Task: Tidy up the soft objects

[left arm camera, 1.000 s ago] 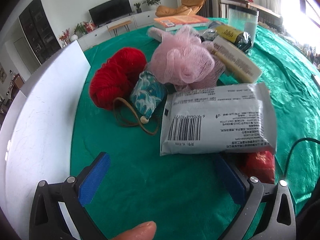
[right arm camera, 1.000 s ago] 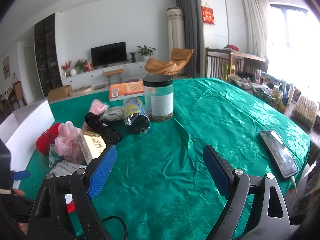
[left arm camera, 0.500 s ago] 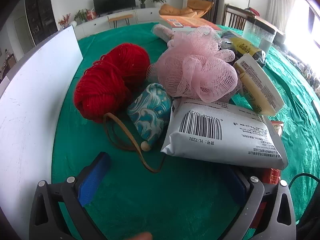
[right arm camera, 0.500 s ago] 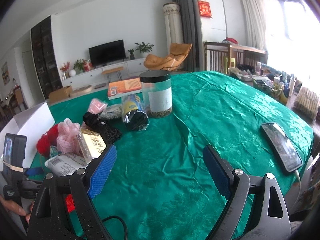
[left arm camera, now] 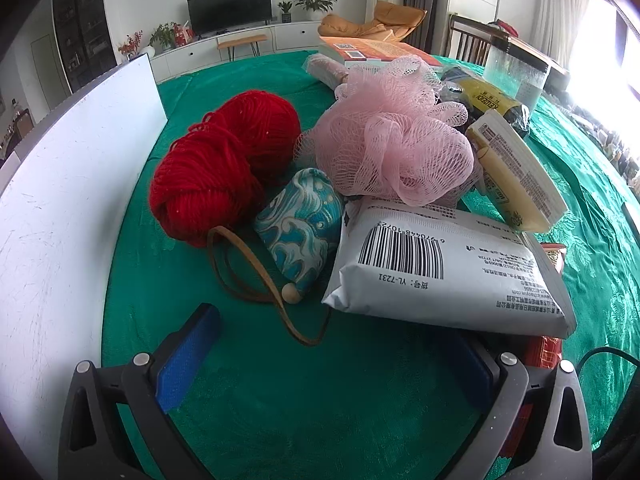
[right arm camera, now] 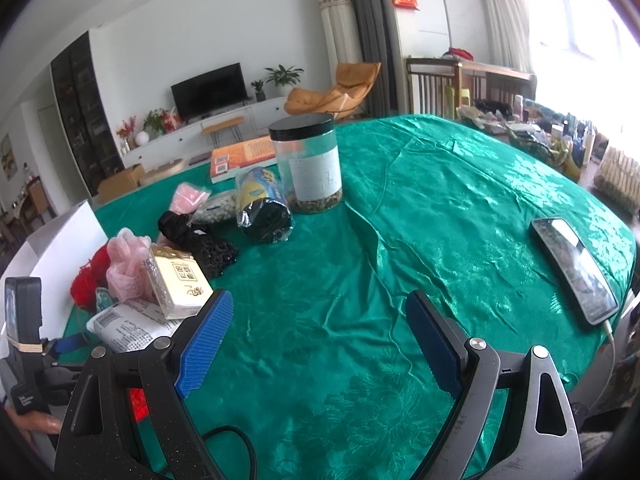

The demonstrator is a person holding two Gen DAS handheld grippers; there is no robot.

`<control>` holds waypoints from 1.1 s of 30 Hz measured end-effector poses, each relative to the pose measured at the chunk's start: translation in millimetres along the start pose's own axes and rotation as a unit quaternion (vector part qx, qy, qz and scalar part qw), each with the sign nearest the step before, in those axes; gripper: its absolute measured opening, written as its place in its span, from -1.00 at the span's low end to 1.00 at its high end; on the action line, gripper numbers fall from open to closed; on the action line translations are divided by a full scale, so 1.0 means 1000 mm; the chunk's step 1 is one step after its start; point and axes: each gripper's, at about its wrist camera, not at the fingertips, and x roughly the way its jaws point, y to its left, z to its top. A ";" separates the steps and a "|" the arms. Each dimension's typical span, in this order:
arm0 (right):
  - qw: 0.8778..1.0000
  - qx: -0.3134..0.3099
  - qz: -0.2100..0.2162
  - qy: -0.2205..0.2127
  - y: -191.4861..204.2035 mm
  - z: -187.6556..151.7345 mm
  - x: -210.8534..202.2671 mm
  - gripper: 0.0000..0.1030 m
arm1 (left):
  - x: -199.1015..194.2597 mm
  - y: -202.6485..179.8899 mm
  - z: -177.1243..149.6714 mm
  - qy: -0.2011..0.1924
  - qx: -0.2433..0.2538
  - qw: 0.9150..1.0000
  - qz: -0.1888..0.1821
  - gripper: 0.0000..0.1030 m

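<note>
In the left wrist view a pile of soft things lies on the green tablecloth [left arm camera: 280, 400]: a red yarn ball [left arm camera: 224, 164], a pink mesh bath pouf [left arm camera: 392, 140], a blue wave-pattern pouch [left arm camera: 304, 228] with a brown cord [left arm camera: 248, 276], and a grey-white barcoded packet [left arm camera: 440, 268]. My left gripper [left arm camera: 332, 348] is open just short of the pouch's cord. Its right finger sits partly under the packet's near edge. My right gripper [right arm camera: 320, 320] stands open over bare cloth, holding nothing. The pile [right arm camera: 128, 268] lies to its left.
A white box wall [left arm camera: 60, 200] stands along the left. A yellow tissue pack [left arm camera: 516, 172], a clear jar [right arm camera: 308, 164], a roll of black bags [right arm camera: 262, 204], a black mesh item [right arm camera: 200, 240], an orange book [right arm camera: 240, 158] and a phone [right arm camera: 572, 268] are on the table.
The left gripper has moved forward and lower toward the pile, so the pouch and packet loom larger. A fingertip at the bottom edge is gone from view. The right gripper shifted only slightly.
</note>
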 end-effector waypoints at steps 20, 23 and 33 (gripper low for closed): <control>1.000 0.002 0.003 0.006 -0.002 0.005 0.002 0.75 | 0.000 0.000 0.000 0.000 0.000 1.000 0.000 1.00; 1.000 0.003 0.003 0.006 -0.002 0.005 0.002 0.75 | 0.000 0.000 0.000 0.000 0.000 1.000 0.000 1.00; 1.000 0.004 0.005 0.008 -0.002 0.006 0.003 0.75 | 0.000 0.000 0.000 0.000 0.000 1.000 0.000 1.00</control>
